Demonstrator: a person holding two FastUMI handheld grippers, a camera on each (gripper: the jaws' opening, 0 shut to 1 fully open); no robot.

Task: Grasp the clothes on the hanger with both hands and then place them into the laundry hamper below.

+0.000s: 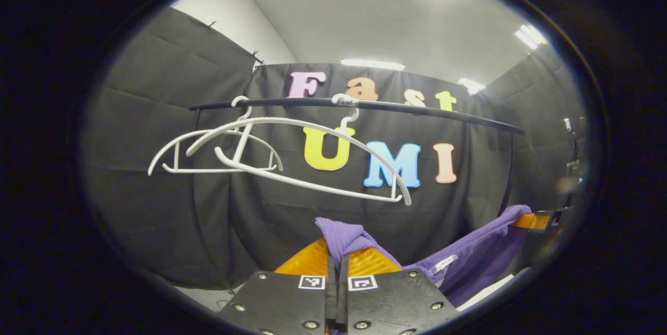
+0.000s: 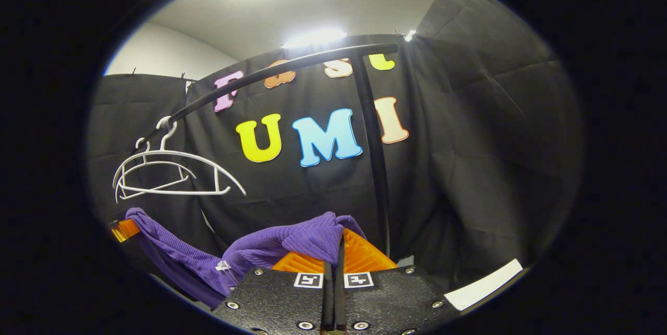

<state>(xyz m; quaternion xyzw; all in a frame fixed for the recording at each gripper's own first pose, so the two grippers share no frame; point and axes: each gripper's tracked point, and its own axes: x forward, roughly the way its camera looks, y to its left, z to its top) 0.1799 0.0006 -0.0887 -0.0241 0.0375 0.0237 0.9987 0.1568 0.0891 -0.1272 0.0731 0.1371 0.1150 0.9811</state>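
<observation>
In the left gripper view, the purple garment (image 1: 469, 257) is being pinched at one end by the left gripper (image 1: 337, 259), whose orange fingers are drawn narrow with a fold of cloth poking up between them, and the rest is being stretched off toward the right gripper (image 1: 536, 221) near the frame's edge. Two white hangers (image 1: 271, 163) are being left bare on the black rail (image 1: 365, 106), so the pull-off step looks done and the carry is judged to be in hand. In the right gripper view, the same cloth (image 2: 292, 244) is being clamped by the right gripper (image 2: 337, 257), fingers nearly together, with the garment sagging across to the left gripper (image 2: 122, 229). The laundry hamper is not being picked out in these views, so the next move probably calls for both ends being lowered together and let go once over it.
</observation>
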